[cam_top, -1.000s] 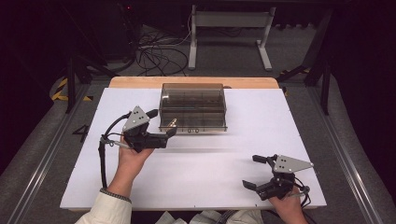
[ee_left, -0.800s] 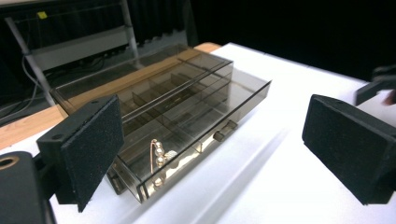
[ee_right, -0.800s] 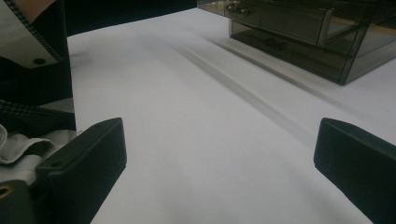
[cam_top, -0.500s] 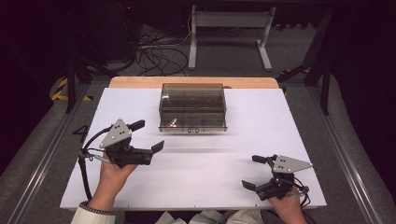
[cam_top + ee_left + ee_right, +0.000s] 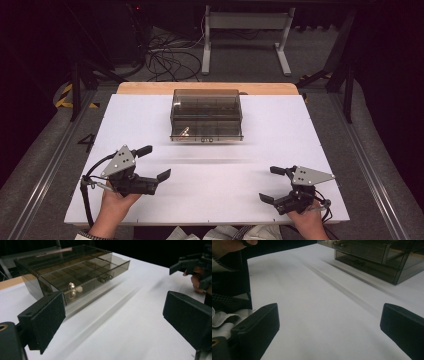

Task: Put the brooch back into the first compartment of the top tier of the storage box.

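The smoky clear drawer box [image 5: 206, 115] stands at the far middle of the white bench [image 5: 280, 125], well apart from both pairs of tongs. Seen from the left gripper view, the same box [image 5: 75, 272] has a shallow drawer pulled slightly forward, divided into small compartments. A small gold-coloured trinket [image 5: 72, 290] lies in the front compartment at the box's left end, as that view shows it; in the high view it appears behind the front wall, left of centre [image 5: 184, 131]. Two small knobs [image 5: 105, 278] sit on the drawer front.

The left tongs [image 5: 152, 162] are held over the near left part of the bench, jaws spread wide and holding nothing. They point toward the middle of the bench, with the box ahead and to one side. A cable [image 5: 87, 195] loops from them down past the left hand [image 5: 116, 205].

The right tongs [image 5: 270, 184] are at the near right corner of the bench, low over the surface, jaws likewise wide apart and empty. The right hand [image 5: 307, 220] grips them from below. In the right gripper view the box [image 5: 374, 257] lies far ahead, bare white surface between.
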Motion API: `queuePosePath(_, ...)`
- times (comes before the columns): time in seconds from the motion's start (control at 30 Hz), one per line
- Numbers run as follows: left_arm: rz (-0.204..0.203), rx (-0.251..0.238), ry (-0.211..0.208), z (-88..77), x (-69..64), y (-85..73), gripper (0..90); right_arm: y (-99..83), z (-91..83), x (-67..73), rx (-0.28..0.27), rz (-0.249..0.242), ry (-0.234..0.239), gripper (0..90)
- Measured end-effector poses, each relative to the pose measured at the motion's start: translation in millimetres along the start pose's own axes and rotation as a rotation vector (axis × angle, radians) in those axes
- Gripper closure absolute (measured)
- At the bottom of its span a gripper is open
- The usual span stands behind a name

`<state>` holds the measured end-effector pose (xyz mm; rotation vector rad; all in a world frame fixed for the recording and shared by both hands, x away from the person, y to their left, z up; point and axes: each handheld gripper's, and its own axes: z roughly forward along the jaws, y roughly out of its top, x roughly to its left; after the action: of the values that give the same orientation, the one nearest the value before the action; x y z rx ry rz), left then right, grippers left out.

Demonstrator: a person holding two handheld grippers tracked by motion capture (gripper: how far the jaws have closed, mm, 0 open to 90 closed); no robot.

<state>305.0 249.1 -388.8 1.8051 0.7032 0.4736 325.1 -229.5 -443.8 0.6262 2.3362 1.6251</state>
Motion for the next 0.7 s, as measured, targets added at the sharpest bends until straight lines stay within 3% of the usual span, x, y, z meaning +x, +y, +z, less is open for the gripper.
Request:
queuePosePath(0.2, 0.007, 0.006, -0.003, -5.0, -1.2, -15.0, 5.3, -0.1, 0.0, -0.3, 0.001, 0.001, 0.000, 2.8)
queuePosePath(0.43, 0.056, 0.014, 0.061, -8.4, -7.1, -32.5, 5.3, -0.2, -0.2, -0.8, 0.002, 0.002, -0.001, 2.8)
queuePosePath(0.7, 0.008, 0.032, 0.022, -8.4, -9.2, -53.3, 5.3, -0.4, -0.6, -1.0, 0.000, 0.003, -0.002, 2.8)
